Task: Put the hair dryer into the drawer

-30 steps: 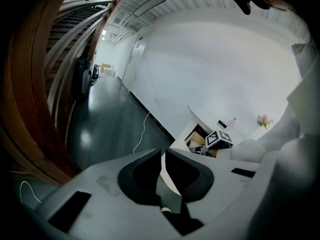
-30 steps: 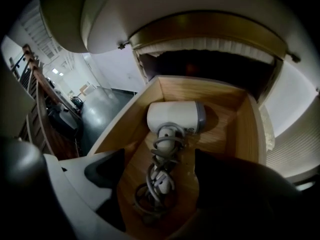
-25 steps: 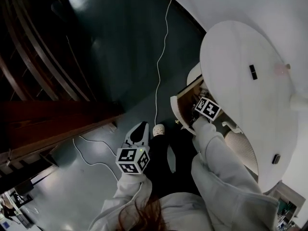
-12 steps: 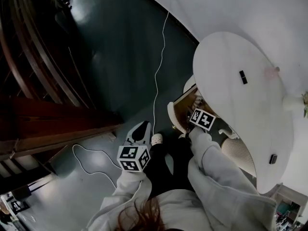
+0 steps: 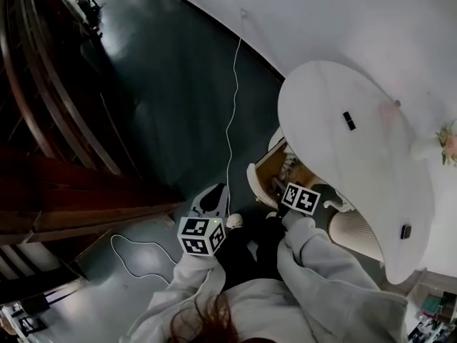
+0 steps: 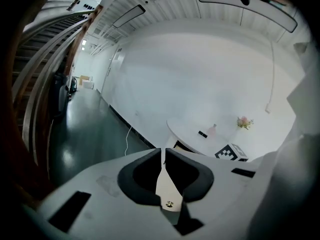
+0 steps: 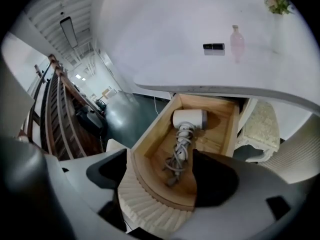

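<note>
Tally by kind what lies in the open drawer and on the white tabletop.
hair dryer: 1
small black blocks: 2
pink bottle: 1
flower bunch: 1
Total: 5

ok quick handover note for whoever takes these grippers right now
Left gripper: shut, empty, away from the drawer.
Right gripper: open above the drawer. Its jaws have just been closing a little, with the drawer front in line between them, not gripped.
Hair dryer: lying inside the drawer, its cord bundled beside it.
Done: the hair dryer is in.
Left: probably just push the open drawer shut under the table.
</note>
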